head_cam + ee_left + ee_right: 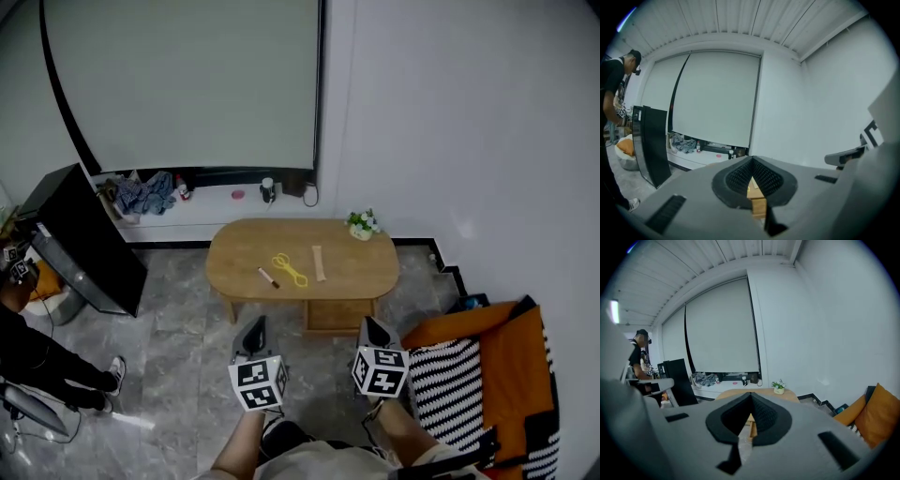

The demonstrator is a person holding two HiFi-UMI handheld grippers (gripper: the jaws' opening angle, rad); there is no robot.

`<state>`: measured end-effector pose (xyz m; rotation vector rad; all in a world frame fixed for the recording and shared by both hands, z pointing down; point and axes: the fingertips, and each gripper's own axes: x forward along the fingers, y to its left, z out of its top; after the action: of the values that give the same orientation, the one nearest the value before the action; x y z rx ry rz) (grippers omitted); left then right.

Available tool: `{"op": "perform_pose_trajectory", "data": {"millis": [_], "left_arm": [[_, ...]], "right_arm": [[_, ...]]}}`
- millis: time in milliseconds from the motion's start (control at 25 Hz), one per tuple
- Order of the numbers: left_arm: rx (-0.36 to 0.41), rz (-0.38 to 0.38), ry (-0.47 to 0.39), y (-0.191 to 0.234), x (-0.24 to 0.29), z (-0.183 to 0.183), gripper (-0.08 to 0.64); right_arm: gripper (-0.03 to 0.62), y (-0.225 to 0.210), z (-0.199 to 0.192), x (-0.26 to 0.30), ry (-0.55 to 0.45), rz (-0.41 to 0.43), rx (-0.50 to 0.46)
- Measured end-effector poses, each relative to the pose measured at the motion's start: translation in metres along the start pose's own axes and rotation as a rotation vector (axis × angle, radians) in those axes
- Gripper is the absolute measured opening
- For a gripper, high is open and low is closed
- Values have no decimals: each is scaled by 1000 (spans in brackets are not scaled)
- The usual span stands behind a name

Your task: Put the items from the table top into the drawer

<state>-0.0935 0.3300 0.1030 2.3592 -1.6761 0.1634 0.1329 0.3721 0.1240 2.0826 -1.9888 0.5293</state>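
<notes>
While level, aimed at table (349, 270), left tongs (254, 328), right tongs (374, 326) closed, empty.

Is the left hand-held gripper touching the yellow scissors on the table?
Apart. The head view shows the left hand-held gripper over the floor, short of the table, while the yellow scissors lie mid-top, well beyond its tips.

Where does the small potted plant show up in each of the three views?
Head view: potted plant on the far right end of the table, right of centre.
Left gripper view: not in it.
Right gripper view: potted plant just right of centre, slightly below the middle.
Shared landmark: the big pale blind on the far wall.
</notes>
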Motion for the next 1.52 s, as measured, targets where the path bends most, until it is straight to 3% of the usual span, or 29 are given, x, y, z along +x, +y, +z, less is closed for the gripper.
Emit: {"op": "perform_pose_trajectory", "data": {"millis": [400, 760, 1000, 1240, 1520], "left_arm": [[-15, -18, 39, 14, 95, -6, 3], [19, -75, 51, 37, 238, 32, 3], [0, -77, 61, 61, 313, 48, 3], [2, -90, 123, 81, 362, 38, 3], [0, -73, 182, 80, 389, 8, 3]], "right_arm": [[-8, -24, 1, 75, 42, -49, 9], [-8, -26, 71, 194, 24, -78, -2], [-8, -25, 98, 264, 45, -89, -17], [-8, -18, 107, 309, 77, -95, -33], [-8, -38, 84, 345, 134, -96, -3]]}}
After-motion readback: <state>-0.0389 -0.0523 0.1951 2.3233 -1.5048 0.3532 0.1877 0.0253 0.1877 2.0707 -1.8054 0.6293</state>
